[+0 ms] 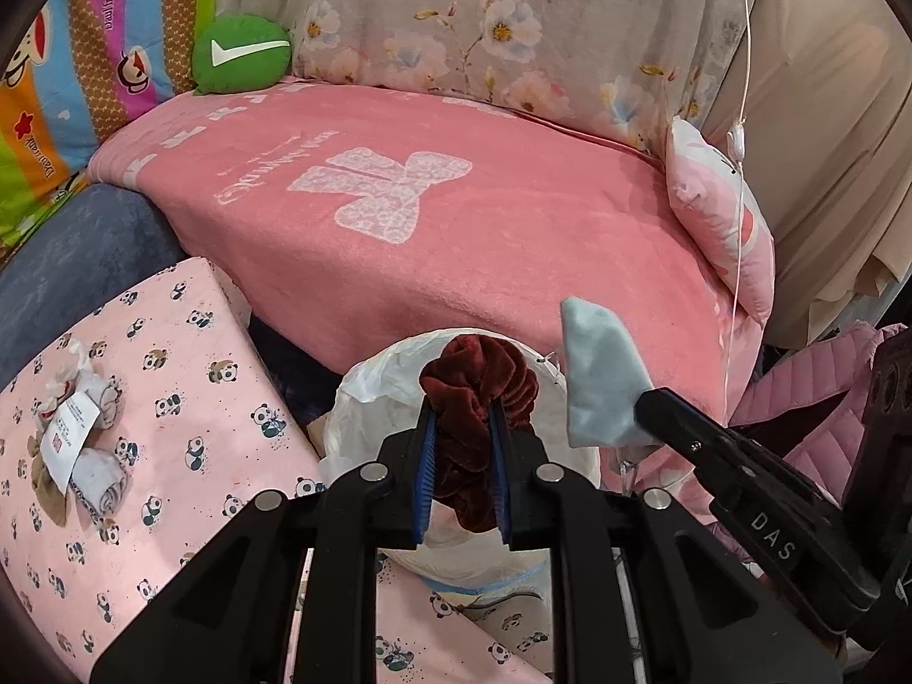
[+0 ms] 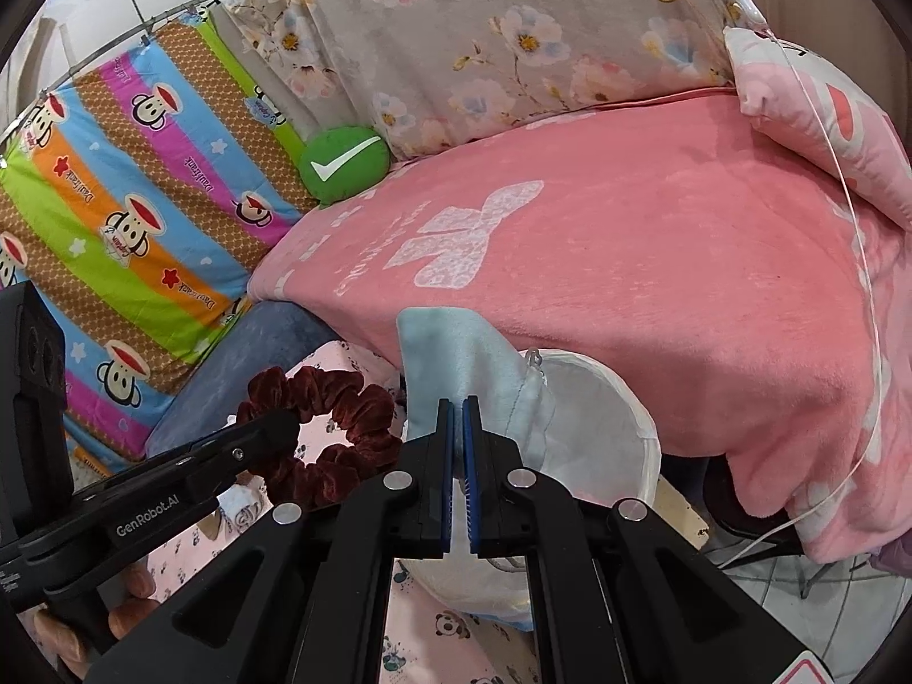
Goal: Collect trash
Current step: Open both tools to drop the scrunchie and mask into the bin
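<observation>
Together, both grippers are hovering at the white-lined bin (image 1: pixel 365 399) beside the pink bed (image 1: pixel 456 239). Left gripper (image 1: pixel 463 467) is clamping the maroon scrunchie (image 1: pixel 476 393) above the opening; right gripper (image 2: pixel 459 456) is pinching the pale blue cloth (image 2: pixel 456 353) at the rim, presumably positioning both for dropping inside.

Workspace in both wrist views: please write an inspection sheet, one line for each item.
Surface: panda-print cushion, pink blanket behind it.
Job's things: dark red scrunchie and pale blue cloth held above white-lined bin.
Clutter: crumpled tissues and paper tag on the cushion.
Grippers: left gripper shut on scrunchie; right gripper shut on cloth.
Cables: thin white cord hanging at right.
Surroundings: striped quilt, green pillow, floral sheet.
</observation>
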Demonstrator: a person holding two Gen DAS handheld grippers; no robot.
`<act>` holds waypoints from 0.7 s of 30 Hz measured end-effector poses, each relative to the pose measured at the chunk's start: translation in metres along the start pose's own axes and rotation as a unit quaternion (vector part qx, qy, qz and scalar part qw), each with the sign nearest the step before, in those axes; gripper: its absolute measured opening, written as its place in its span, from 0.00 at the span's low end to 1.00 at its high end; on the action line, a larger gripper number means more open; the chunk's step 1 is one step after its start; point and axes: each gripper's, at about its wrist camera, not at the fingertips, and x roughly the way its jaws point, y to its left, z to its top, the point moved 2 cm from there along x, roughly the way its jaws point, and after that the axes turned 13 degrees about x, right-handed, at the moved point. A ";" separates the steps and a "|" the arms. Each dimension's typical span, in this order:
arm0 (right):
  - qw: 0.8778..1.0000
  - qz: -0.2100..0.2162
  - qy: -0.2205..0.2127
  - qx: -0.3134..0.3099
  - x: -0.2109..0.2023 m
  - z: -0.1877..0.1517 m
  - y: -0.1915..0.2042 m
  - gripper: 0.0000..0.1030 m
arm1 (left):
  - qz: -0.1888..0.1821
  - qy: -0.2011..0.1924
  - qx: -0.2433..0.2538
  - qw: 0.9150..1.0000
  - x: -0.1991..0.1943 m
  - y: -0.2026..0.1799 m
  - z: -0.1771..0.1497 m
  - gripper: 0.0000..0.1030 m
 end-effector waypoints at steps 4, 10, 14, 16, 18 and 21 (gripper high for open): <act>1.000 -0.005 0.005 0.000 0.012 0.004 0.001 0.06 | -0.008 0.007 0.002 1.000 0.010 0.001 0.003 0.18; 1.000 -0.014 0.002 0.001 0.021 0.003 0.002 0.12 | 0.011 -0.001 -0.011 1.000 0.015 0.011 0.004 0.57; 1.000 -0.018 0.004 -0.003 0.022 0.000 0.005 0.14 | 0.023 0.001 -0.008 1.000 0.012 0.016 0.001 0.57; 1.000 -0.018 0.005 -0.007 0.021 -0.003 0.008 0.20 | 0.031 0.001 -0.012 0.999 0.009 0.021 -0.004 0.57; 1.000 -0.019 0.004 -0.015 0.019 -0.007 0.014 0.24 | 0.037 0.002 -0.018 0.999 0.004 0.027 -0.010 0.57; 0.999 -0.017 0.008 -0.027 0.016 -0.016 0.023 0.26 | 0.044 0.004 -0.027 0.999 -0.004 0.037 -0.021 0.57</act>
